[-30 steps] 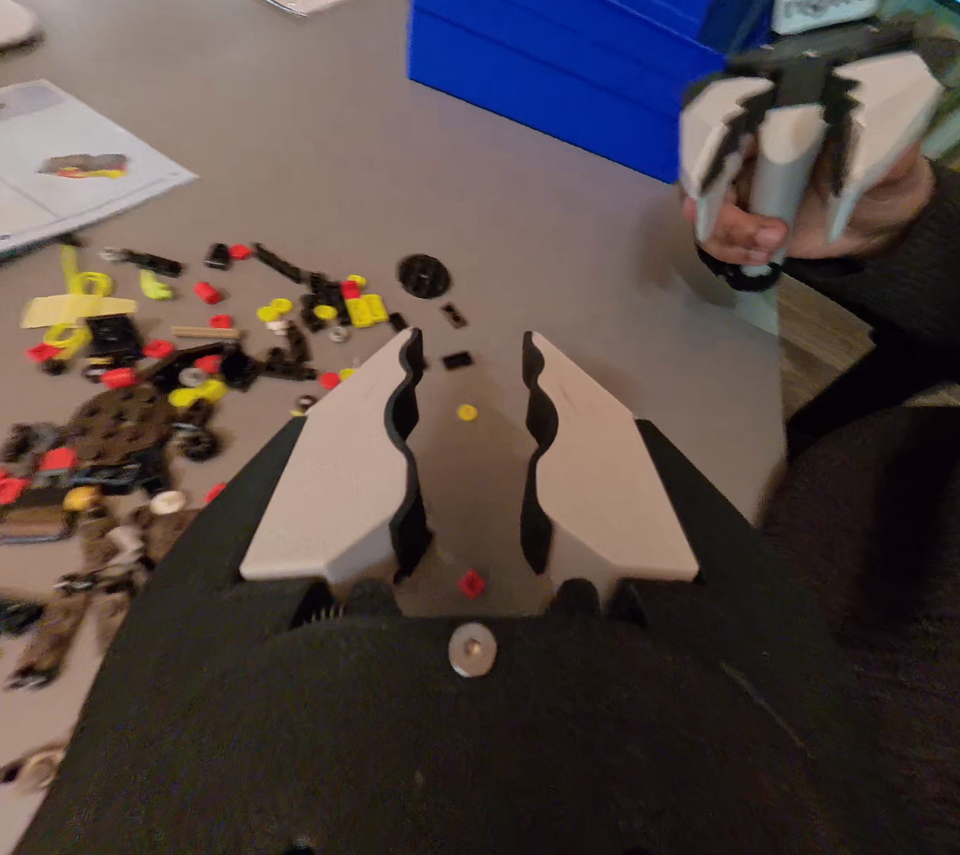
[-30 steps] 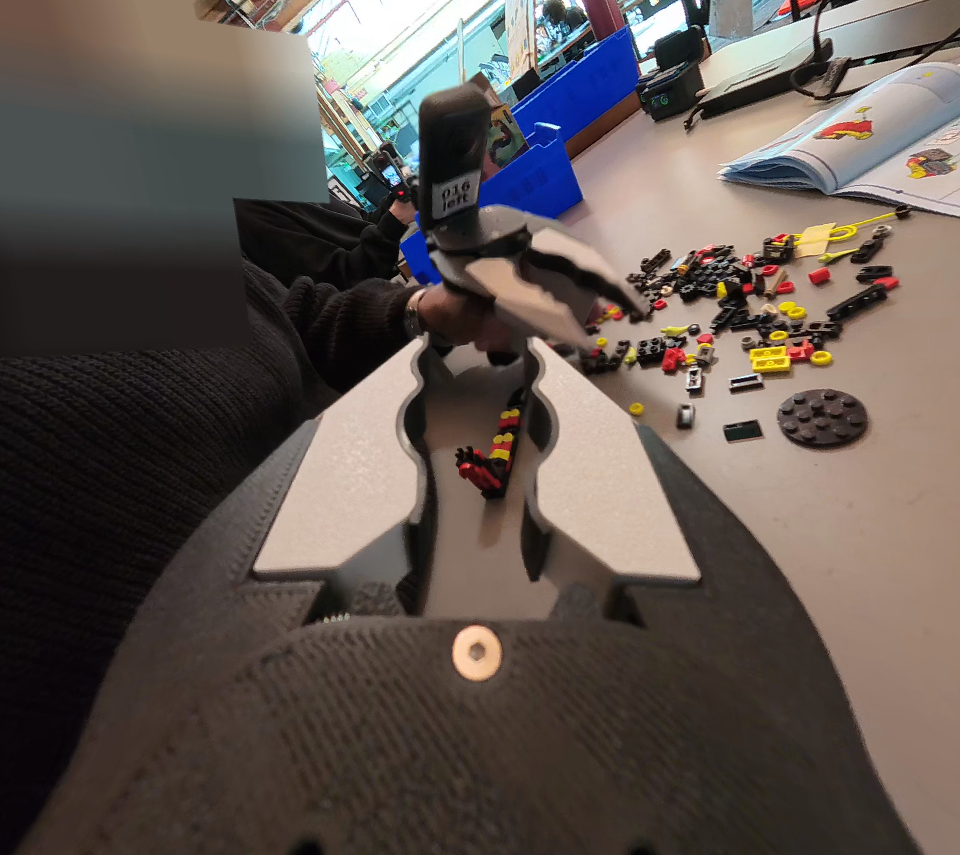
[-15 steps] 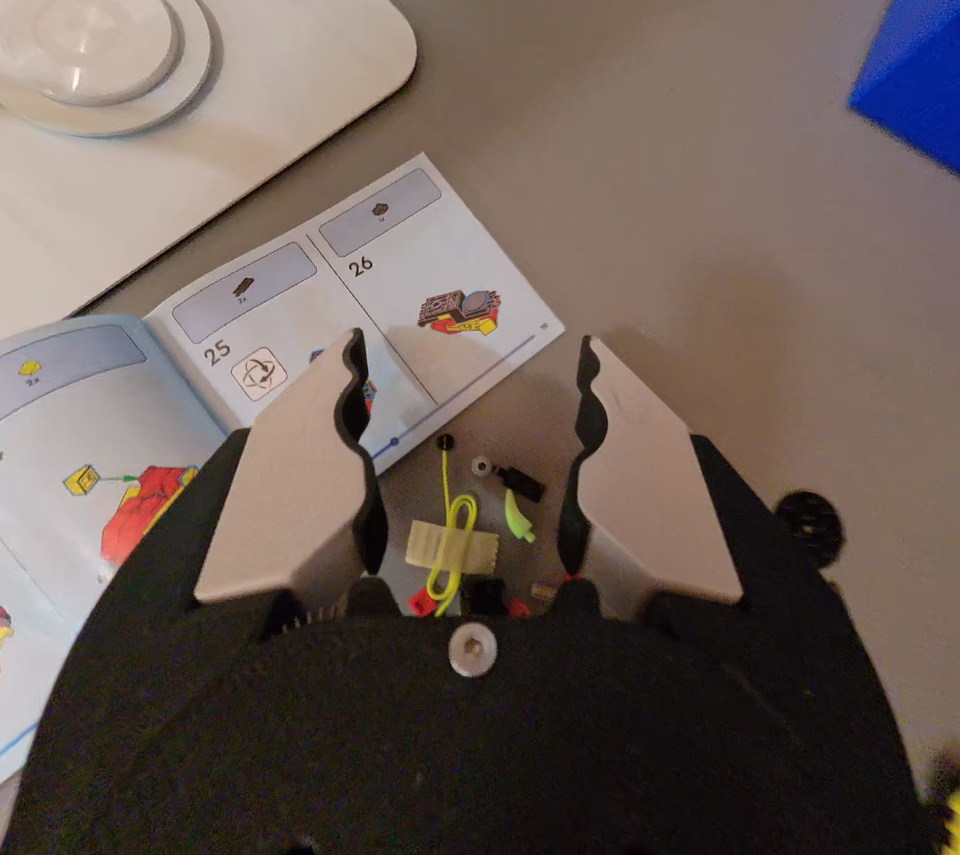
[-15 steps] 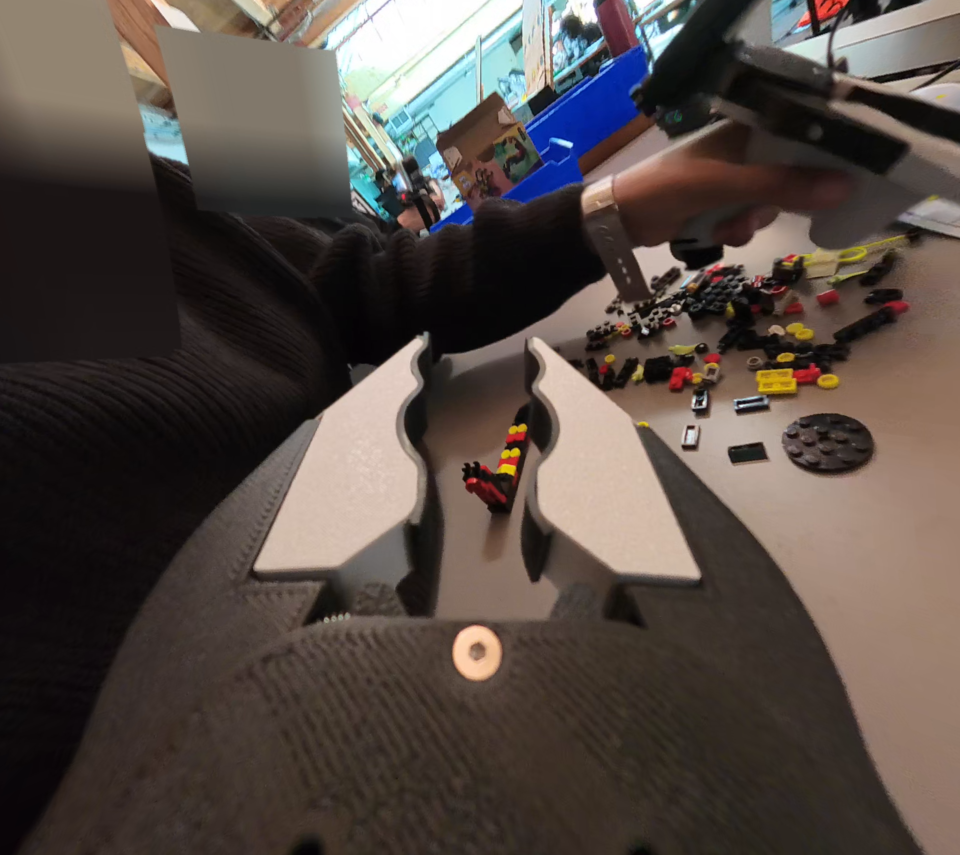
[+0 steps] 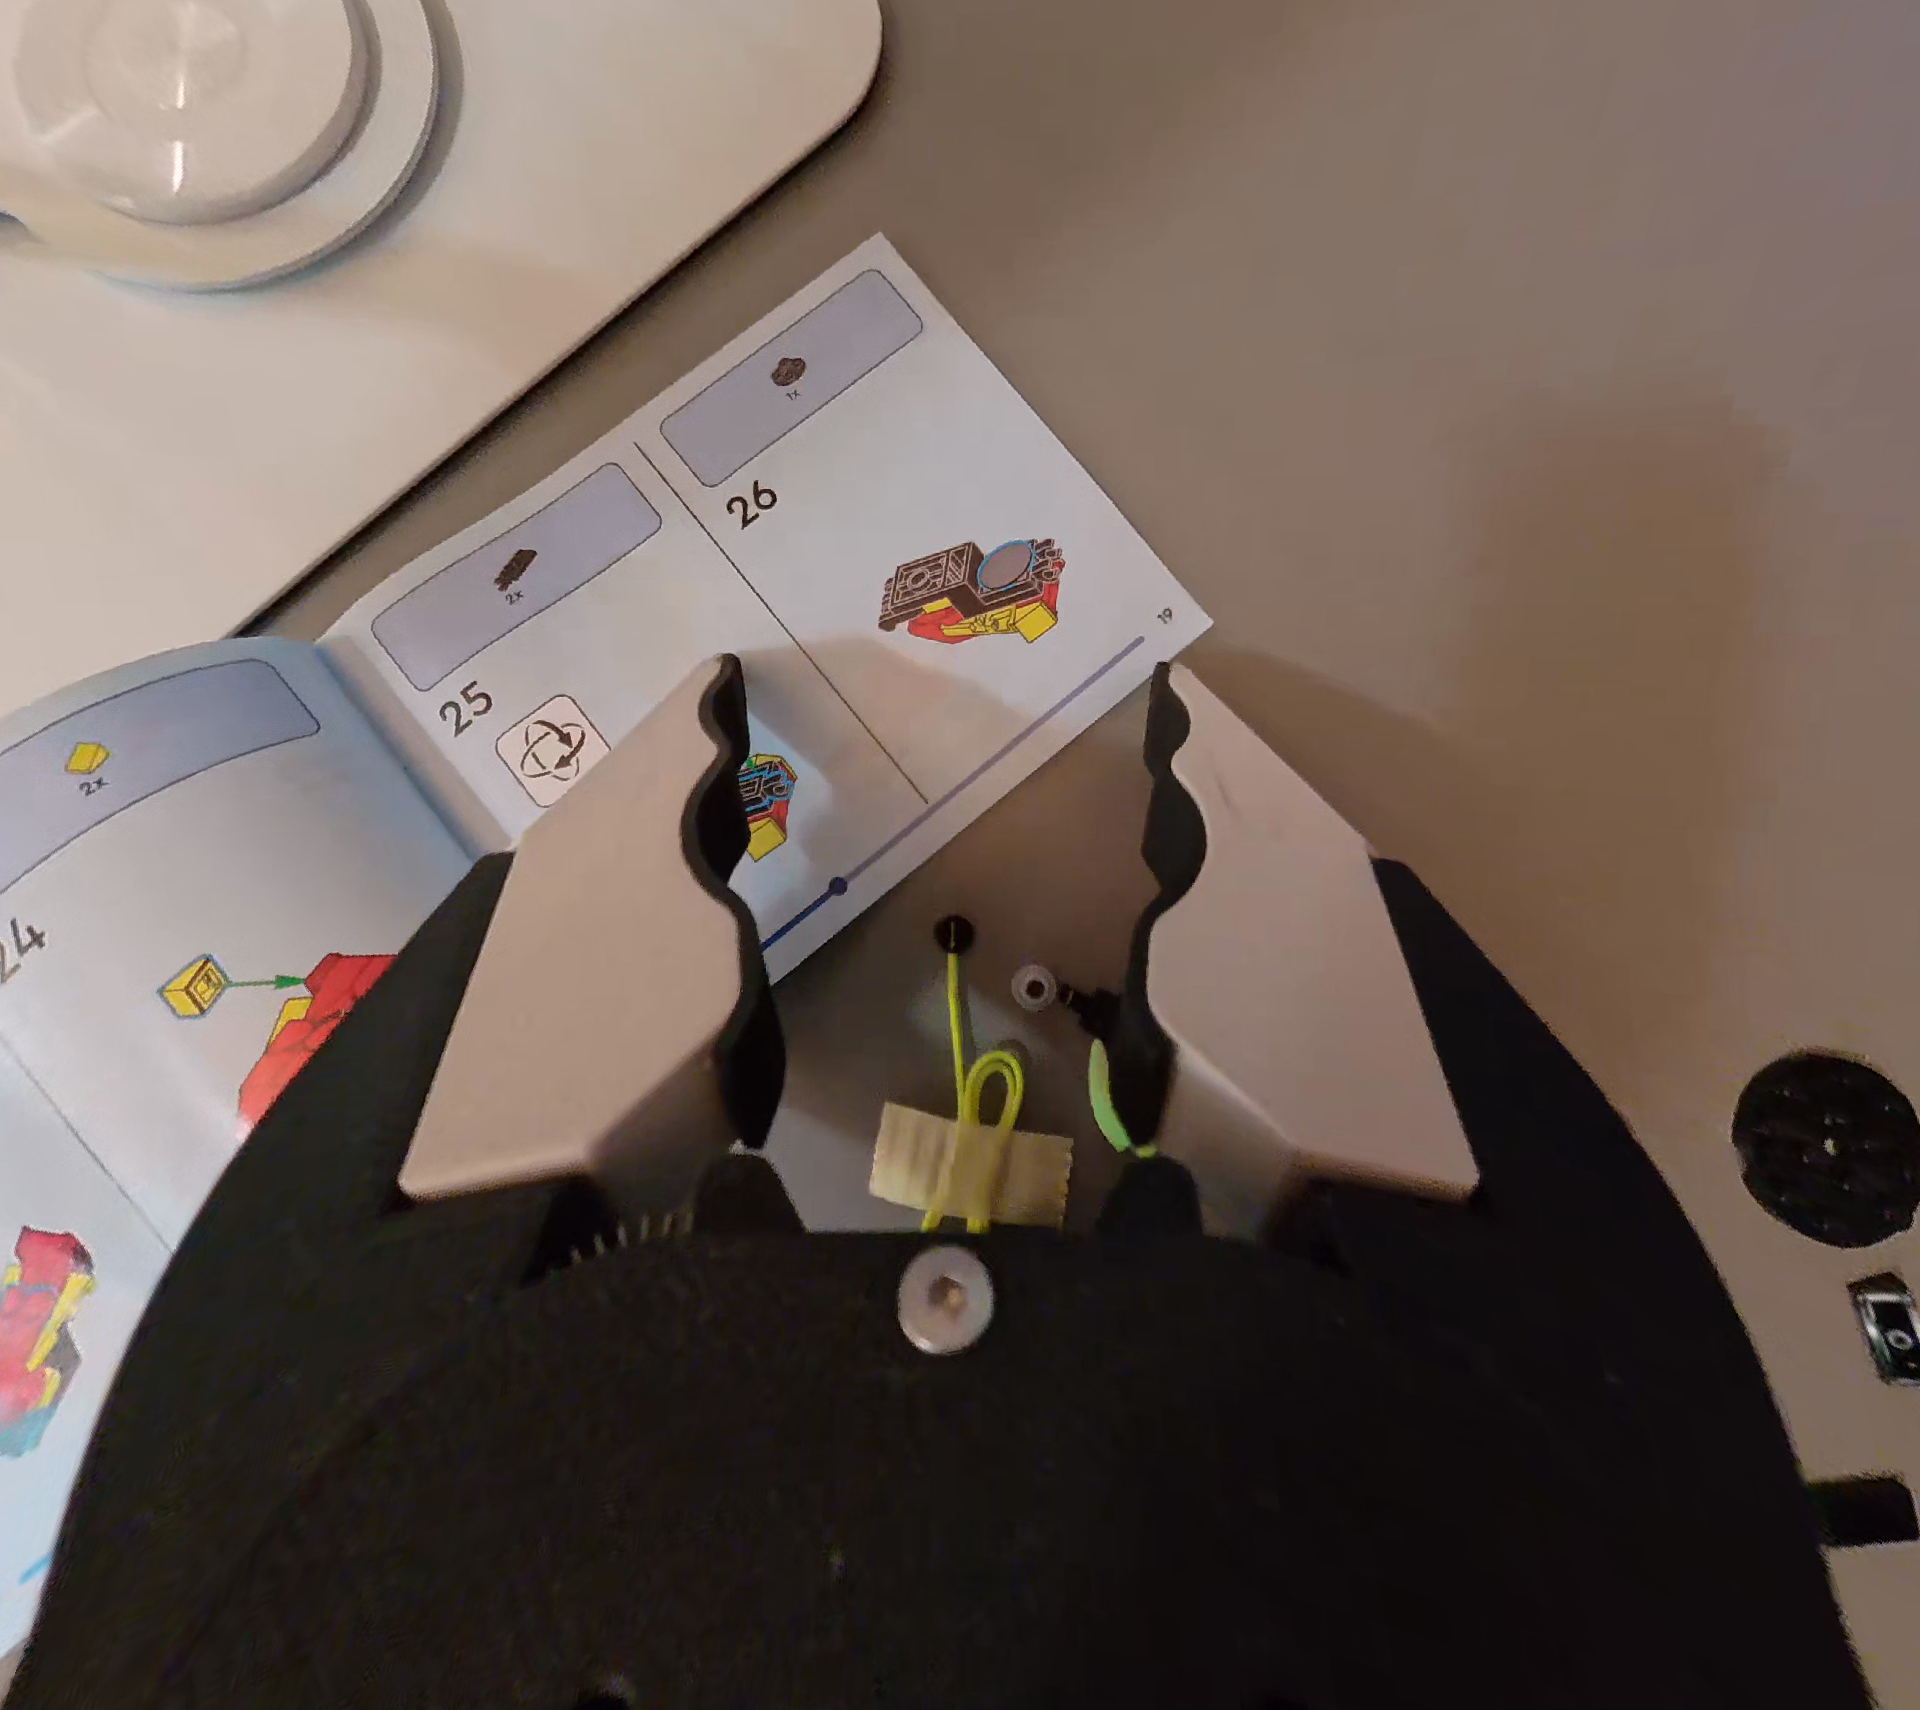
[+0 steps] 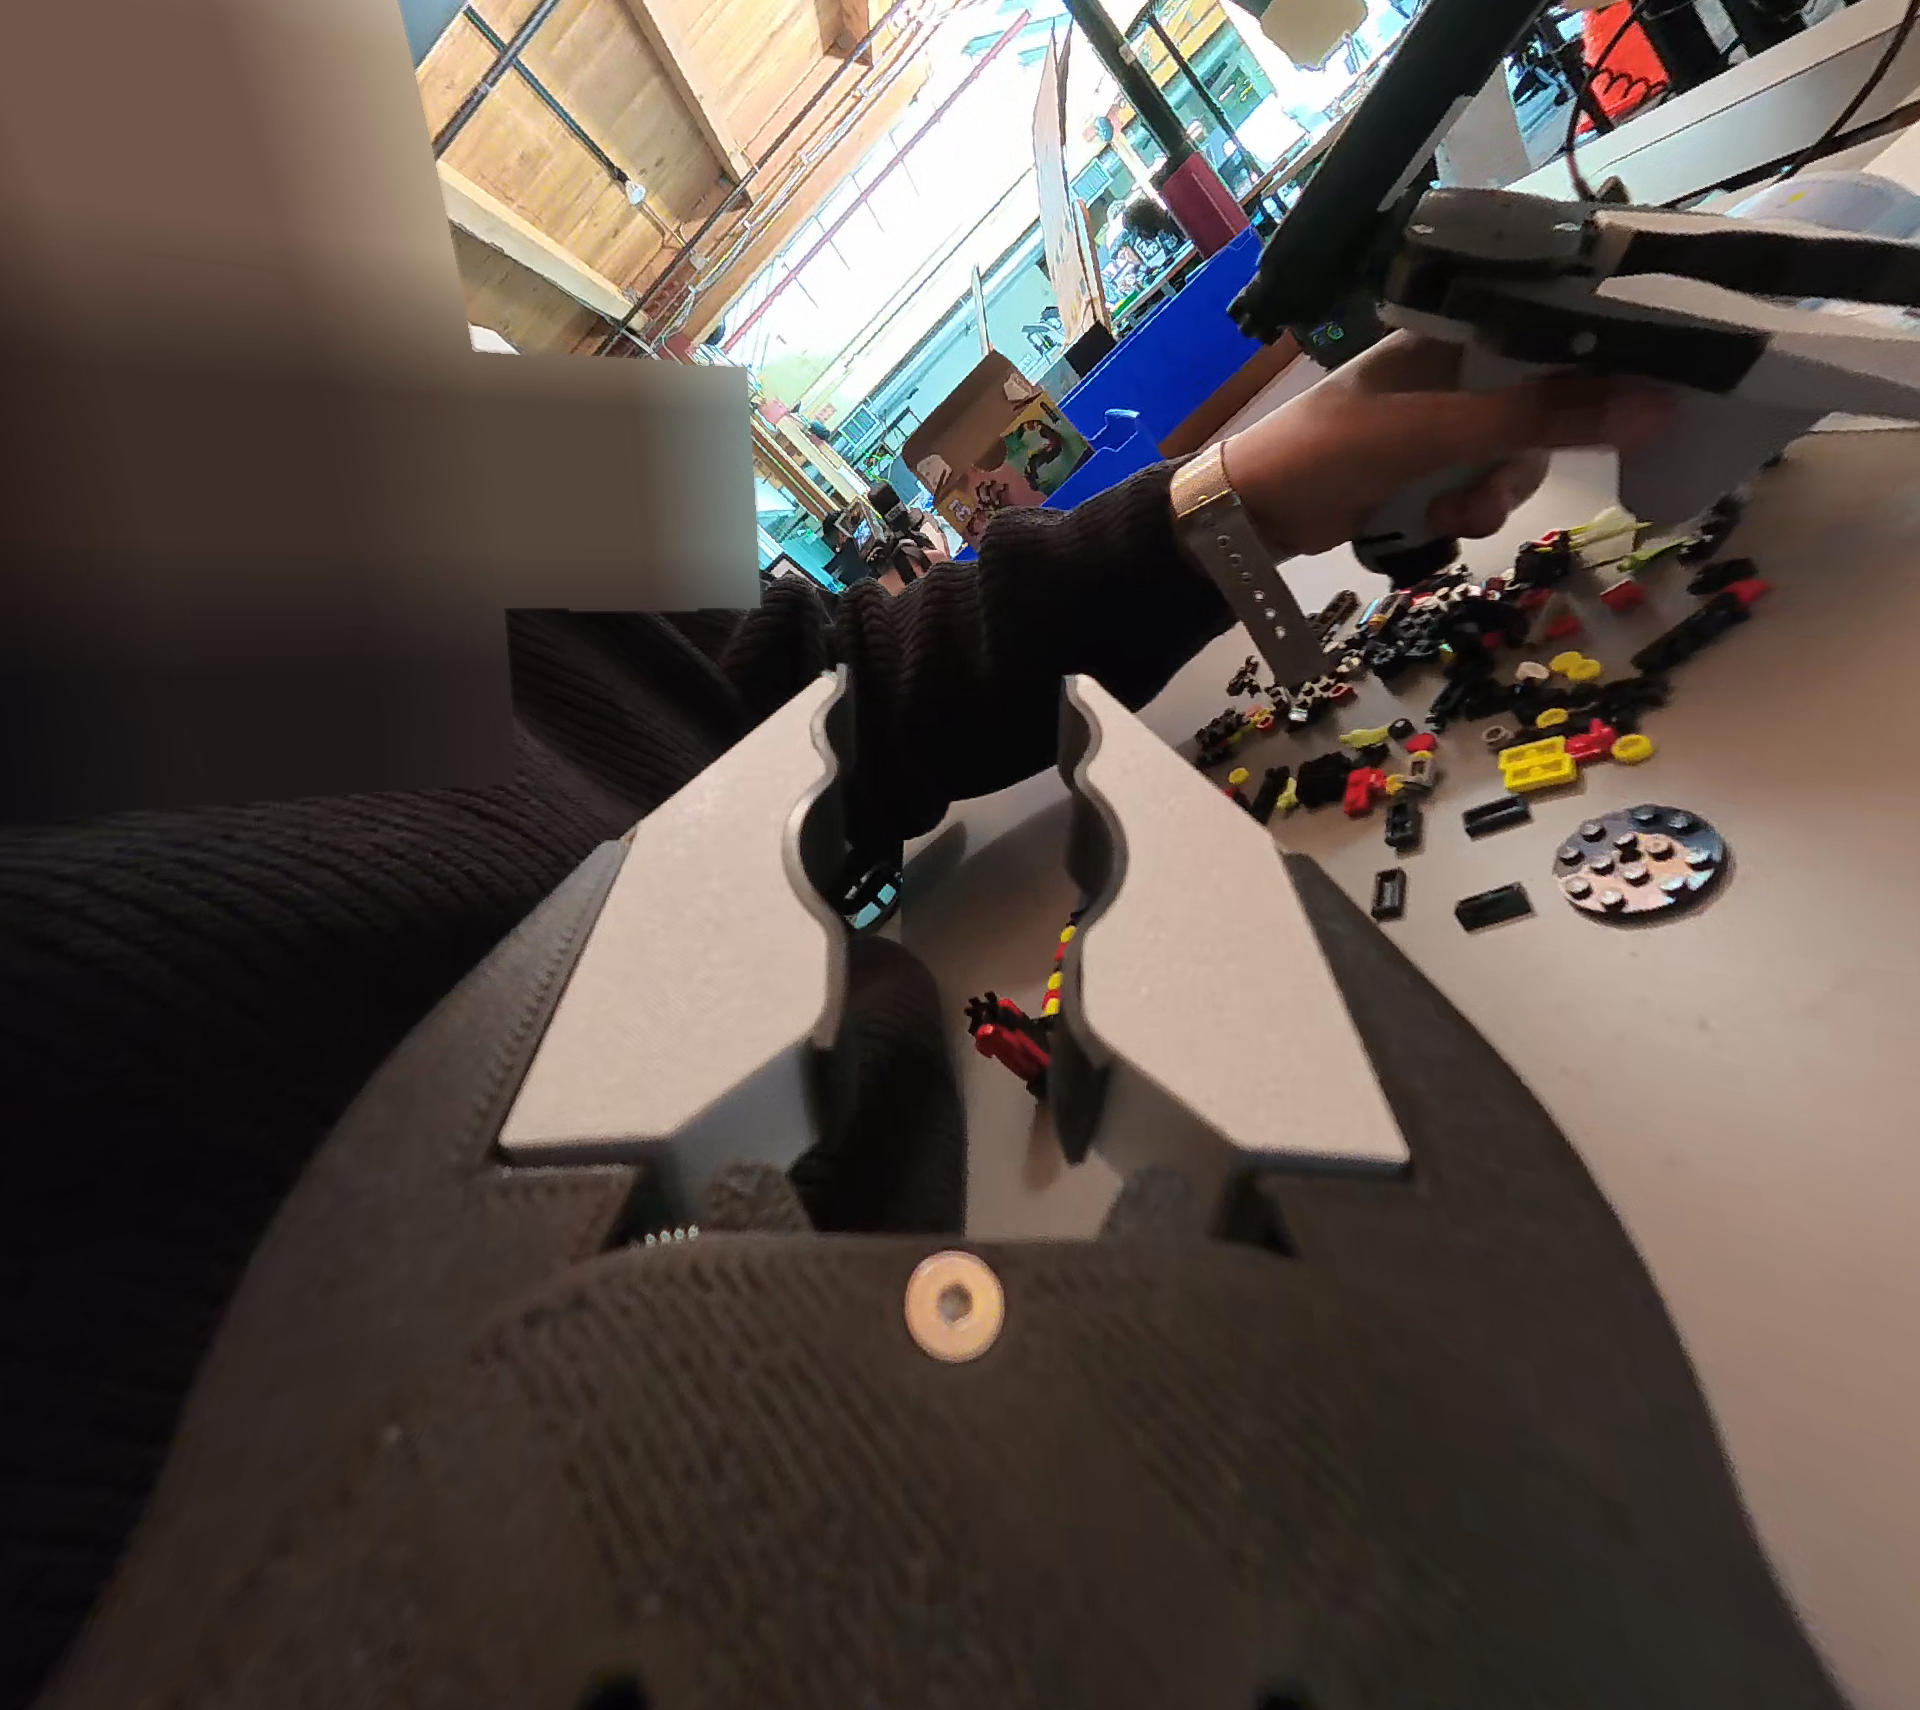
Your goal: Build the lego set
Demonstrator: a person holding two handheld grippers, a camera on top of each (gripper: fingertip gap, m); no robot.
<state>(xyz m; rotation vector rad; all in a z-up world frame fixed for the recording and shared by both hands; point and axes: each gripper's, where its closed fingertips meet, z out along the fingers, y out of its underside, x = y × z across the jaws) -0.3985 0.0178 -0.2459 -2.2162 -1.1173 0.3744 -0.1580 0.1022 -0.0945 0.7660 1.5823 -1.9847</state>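
My left gripper (image 5: 943, 673) is open and empty, hovering over the corner of the open instruction booklet (image 5: 935, 517). Between its fingers on the table lie a yellow-green string on a cream card (image 5: 971, 1151), a small white round piece (image 5: 1031, 987) and a lime curved piece (image 5: 1107, 1104). My right gripper (image 6: 956, 686) is open near the table's edge. A small red, black and yellow assembly (image 6: 1013, 1032) rests on the table between its fingers, close to the right one. Loose bricks (image 6: 1507, 704) and a black round plate (image 6: 1642, 860) lie beyond.
A white tray with a round disc (image 5: 623, 50) lies behind the booklet. The black round plate (image 5: 1823, 1151) also shows at the right edge of the left wrist view. A dark sleeve (image 6: 987, 652) crosses the right wrist view, with the left gripper's body (image 6: 1538, 310) above the bricks. Blue bins (image 6: 1153, 372) stand behind. From either gripper's tips it is about 15 cm to the black round plate (image 6: 1642, 860). The left camera catches it too, in the left wrist view (image 5: 1861, 1139).
My left gripper has swung away from the brick pile and blue bin to above the booklet, and its fingers have opened wider. My right gripper has barely moved.
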